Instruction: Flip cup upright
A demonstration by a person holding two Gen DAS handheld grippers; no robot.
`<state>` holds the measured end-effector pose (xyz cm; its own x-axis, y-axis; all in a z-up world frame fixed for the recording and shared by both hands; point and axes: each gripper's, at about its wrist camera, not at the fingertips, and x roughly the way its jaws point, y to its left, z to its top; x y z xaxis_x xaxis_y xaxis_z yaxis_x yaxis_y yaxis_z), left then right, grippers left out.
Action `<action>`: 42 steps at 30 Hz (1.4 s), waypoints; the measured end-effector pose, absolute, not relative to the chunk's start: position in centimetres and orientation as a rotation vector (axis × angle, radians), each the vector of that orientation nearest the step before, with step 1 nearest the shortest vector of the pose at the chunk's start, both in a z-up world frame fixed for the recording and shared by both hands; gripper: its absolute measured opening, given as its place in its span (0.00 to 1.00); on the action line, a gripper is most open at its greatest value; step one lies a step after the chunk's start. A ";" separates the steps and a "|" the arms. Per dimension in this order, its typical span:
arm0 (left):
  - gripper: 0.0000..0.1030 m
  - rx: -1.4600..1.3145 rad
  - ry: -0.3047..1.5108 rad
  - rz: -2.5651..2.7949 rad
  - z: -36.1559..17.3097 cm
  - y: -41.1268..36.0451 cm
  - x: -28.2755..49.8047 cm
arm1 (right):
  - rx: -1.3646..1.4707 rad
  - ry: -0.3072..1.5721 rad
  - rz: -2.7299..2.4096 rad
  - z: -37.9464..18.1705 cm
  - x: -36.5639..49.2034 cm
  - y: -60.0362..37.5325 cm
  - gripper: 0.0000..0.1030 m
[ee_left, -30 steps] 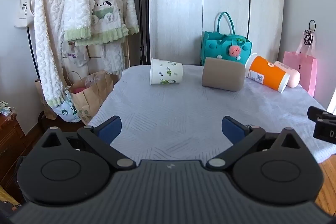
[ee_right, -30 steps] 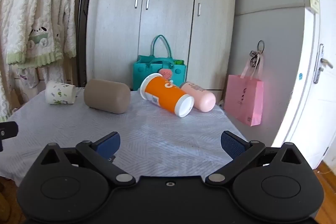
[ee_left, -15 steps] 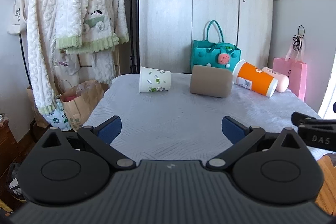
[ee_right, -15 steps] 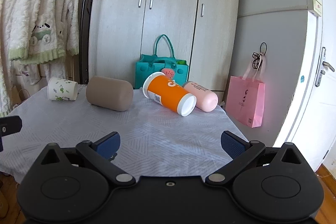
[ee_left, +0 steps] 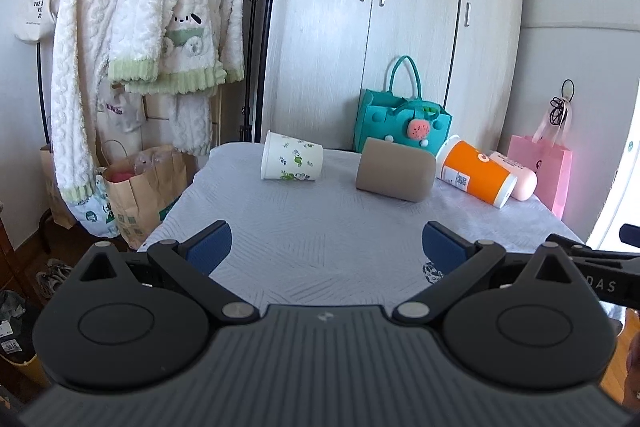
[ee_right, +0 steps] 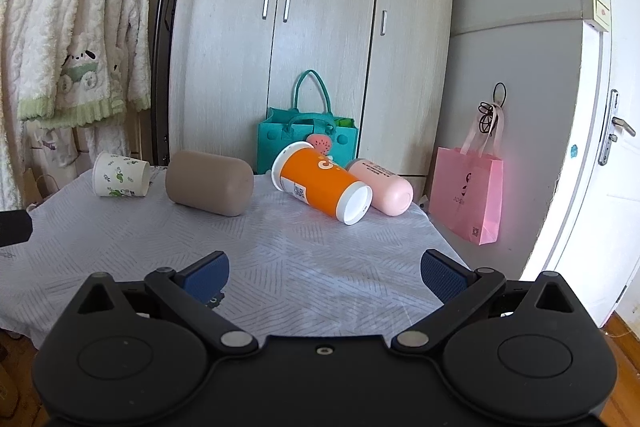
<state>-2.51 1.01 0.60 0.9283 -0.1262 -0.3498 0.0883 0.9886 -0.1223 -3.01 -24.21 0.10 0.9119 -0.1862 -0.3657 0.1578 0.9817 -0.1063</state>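
Several cups lie on their sides along the far part of the cloth-covered table [ee_left: 320, 227]: a white paper cup with green prints [ee_left: 291, 162] [ee_right: 120, 175], a taupe cup [ee_left: 394, 169] [ee_right: 210, 182], an orange cup with a white base [ee_left: 474, 173] [ee_right: 322, 183] and a pink cup [ee_left: 516, 177] [ee_right: 380, 186]. My left gripper [ee_left: 327, 247] is open and empty over the near table, well short of the cups. My right gripper [ee_right: 325, 273] is open and empty, facing the orange cup from a distance.
A teal bag [ee_left: 402, 119] stands behind the cups against a white wardrobe [ee_left: 380, 27]. A pink bag [ee_right: 468, 199] hangs right of the table. White robes on a rack [ee_left: 132, 27] and paper bags [ee_left: 140, 187] stand left. The right gripper's edge shows in the left wrist view [ee_left: 600, 263].
Both grippers have tilted up and drawn slightly nearer the table, so the cups sit lower in view. Both stay open. The cups have not moved.
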 end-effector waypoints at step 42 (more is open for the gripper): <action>1.00 -0.081 0.357 -0.059 0.7 0.9 -2.8 | -0.001 0.402 -0.139 1.2 -3.2 -26.0 1.00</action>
